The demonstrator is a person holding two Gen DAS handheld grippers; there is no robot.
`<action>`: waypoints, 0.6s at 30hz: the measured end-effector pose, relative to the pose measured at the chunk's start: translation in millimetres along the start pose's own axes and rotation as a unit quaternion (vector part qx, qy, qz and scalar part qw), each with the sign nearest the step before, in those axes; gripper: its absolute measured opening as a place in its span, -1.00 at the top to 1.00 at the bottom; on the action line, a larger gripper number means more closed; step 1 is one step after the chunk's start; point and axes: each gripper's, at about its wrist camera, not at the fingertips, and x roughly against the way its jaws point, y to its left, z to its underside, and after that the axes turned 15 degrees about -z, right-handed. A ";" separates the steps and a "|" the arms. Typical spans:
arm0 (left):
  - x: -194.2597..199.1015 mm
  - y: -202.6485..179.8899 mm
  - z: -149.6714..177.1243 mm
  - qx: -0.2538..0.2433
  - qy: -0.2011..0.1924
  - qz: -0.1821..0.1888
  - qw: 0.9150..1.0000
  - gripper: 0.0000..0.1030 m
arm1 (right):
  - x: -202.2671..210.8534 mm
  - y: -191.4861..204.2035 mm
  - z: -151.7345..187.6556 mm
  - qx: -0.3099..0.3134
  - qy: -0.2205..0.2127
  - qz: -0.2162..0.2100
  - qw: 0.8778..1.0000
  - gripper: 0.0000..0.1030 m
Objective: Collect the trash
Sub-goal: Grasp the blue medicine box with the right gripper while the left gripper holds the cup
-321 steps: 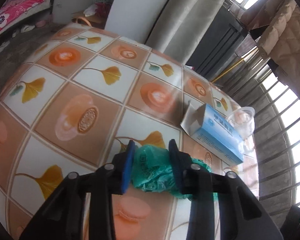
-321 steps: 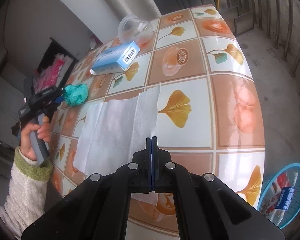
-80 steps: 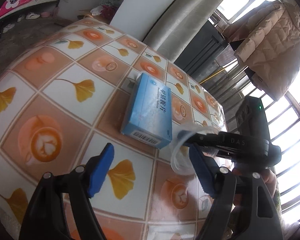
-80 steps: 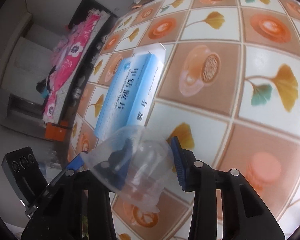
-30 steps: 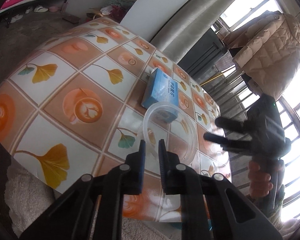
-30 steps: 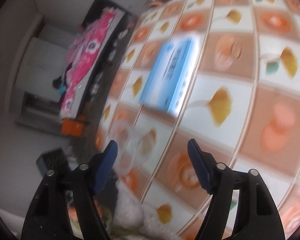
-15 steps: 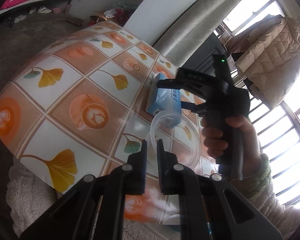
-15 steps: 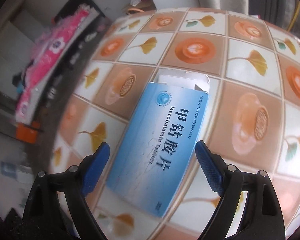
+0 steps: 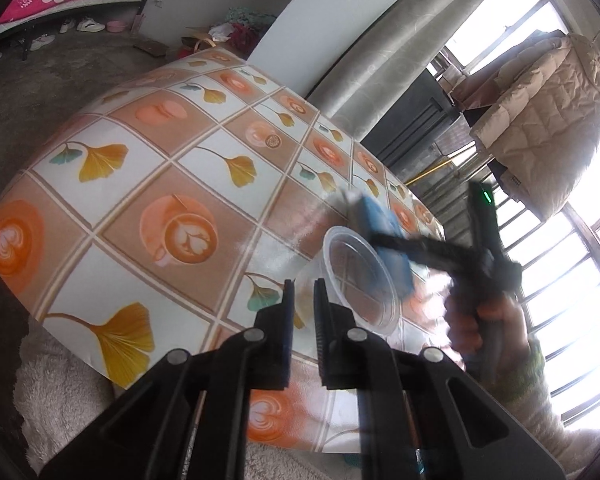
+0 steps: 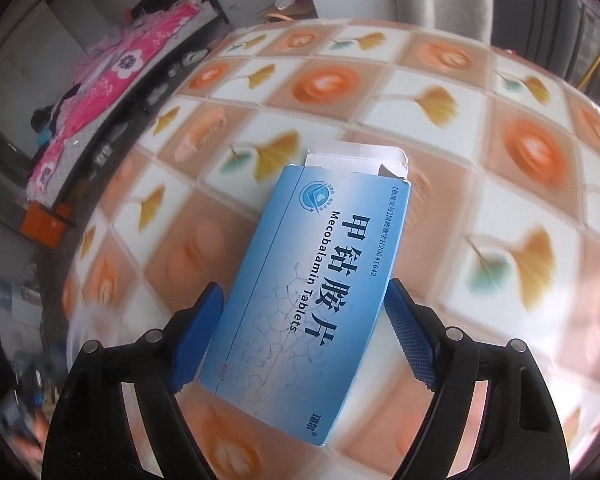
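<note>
Box [image 10: 304, 300] now lies between the right gripper [image 10: 302, 332]'s spread, just-closing jaws, untouched; half a second ago it lay beyond them. Left gripper [image 9: 302, 308] stays clamped on the cup [image 9: 356, 280].

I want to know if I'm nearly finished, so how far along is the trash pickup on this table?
Partly done. In hand: the left hand-held gripper is pinched shut on the wall of the clear plastic cup. Next: the right hand-held gripper straddles the blue tablet box, jaws just closing, pads not yet pressing. Left: both items still need binning; no bin is visible.
</note>
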 end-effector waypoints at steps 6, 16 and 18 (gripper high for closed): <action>-2.7 -2.2 0.1 -0.001 0.006 -0.014 1.000 0.76 | 35.6 -8.1 53.2 -0.006 0.000 0.003 1.000 -0.50; -13.7 -10.1 -1.4 -0.009 0.004 -0.065 0.998 0.44 | 65.0 -2.7 96.2 -0.002 -0.042 0.033 0.999 -0.60; -17.1 -11.3 -2.2 -0.007 0.004 -0.072 0.997 0.44 | 67.0 -2.3 99.6 -0.003 -0.045 0.035 0.998 -0.61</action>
